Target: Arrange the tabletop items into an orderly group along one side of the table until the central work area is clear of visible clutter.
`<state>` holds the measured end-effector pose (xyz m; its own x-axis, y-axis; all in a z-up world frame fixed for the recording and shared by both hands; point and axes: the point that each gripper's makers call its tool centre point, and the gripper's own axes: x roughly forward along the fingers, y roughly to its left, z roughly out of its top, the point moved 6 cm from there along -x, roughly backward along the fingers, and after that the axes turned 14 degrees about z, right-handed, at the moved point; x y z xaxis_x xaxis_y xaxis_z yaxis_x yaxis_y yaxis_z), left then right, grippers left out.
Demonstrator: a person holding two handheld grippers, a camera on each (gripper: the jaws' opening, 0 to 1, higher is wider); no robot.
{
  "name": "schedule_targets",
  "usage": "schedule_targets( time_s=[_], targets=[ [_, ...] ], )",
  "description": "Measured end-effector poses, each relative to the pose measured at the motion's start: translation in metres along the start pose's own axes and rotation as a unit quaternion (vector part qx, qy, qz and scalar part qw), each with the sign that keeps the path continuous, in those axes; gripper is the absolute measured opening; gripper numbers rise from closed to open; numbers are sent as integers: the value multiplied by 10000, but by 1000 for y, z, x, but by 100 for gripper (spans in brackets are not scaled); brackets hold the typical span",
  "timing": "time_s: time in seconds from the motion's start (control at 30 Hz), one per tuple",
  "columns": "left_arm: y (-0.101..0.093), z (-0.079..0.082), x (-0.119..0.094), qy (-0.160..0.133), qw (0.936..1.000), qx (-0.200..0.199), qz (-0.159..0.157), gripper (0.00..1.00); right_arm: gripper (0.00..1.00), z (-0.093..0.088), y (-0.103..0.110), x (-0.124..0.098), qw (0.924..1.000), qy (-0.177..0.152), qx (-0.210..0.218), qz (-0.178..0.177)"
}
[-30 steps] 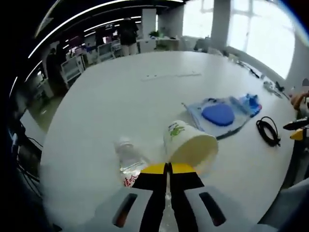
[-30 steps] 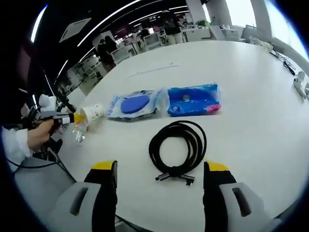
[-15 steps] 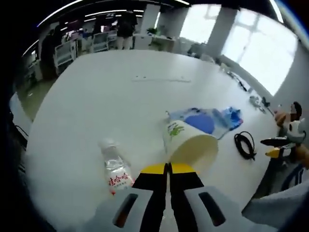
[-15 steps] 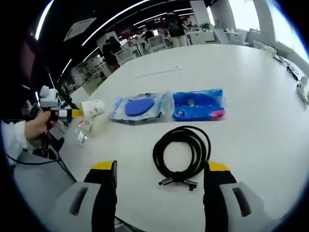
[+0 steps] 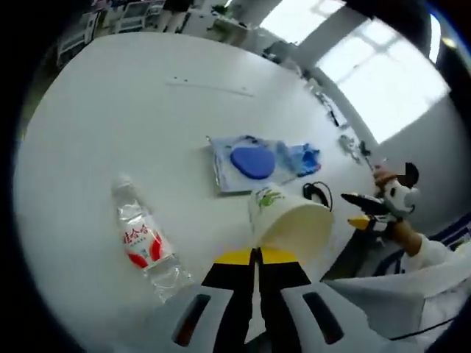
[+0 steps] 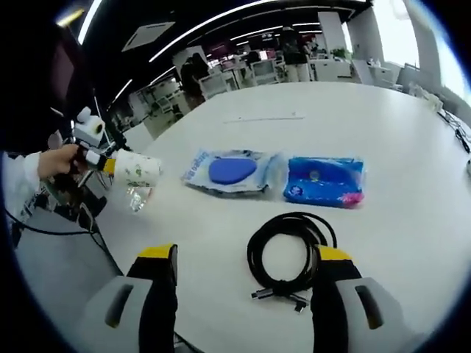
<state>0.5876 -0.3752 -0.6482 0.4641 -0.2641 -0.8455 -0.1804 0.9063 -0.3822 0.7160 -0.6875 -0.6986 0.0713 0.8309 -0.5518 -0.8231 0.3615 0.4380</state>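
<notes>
My left gripper [image 5: 255, 254] is shut on the rim of a white paper cup [image 5: 288, 218] with a green print, held tilted above the white table [image 5: 96, 110]. A clear water bottle [image 5: 144, 240] with a red label lies on the table below and to the left. In the right gripper view the cup [image 6: 137, 169] hangs from the left gripper [image 6: 108, 165] over the bottle [image 6: 137, 197]. My right gripper [image 6: 245, 254] is open just above a coiled black cable [image 6: 293, 219]. Beyond the cable lie a clear pouch with a blue pad [image 6: 232, 170] and a blue pack [image 6: 324, 182].
Small cables and plugs lie near the table's far edge [image 5: 355, 144]. A thin strip [image 6: 265, 118] lies across the table's middle. Office desks, chairs and standing people [image 6: 193, 73] fill the room behind. The table's edge runs close to the left gripper.
My left gripper has risen with the cup, so the table and bottle look farther below. The right gripper has edged forward over the cable and stays open.
</notes>
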Motion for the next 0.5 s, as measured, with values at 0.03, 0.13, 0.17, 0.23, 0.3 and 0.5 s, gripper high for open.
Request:
schedule_targets(
  time_s=[0.03, 0.13, 0.17, 0.23, 0.3, 0.5],
  targets=[
    [0, 0, -1, 29, 10000, 55, 22, 0, 72, 0, 0, 1, 10000, -8, -19, 32],
    [-3, -4, -7, 307, 9992, 240, 36, 0, 72, 1, 2, 4, 9999, 1, -63, 121],
    [-5, -5, -8, 350, 9990, 267, 37, 0, 72, 0, 4, 6, 9998, 17, -97, 169],
    [-7, -7, -12, 572, 9976, 386, -8, 0, 72, 1, 6, 8, 9995, 27, -168, 273],
    [-9, -10, -15, 839, 9951, 529, -3, 0, 72, 2, 9, 12, 9987, 25, -297, 402],
    [-22, -14, -18, 1290, 9882, 832, 21, 0, 72, 8, 28, 24, 9932, 4, -708, 922]
  ],
)
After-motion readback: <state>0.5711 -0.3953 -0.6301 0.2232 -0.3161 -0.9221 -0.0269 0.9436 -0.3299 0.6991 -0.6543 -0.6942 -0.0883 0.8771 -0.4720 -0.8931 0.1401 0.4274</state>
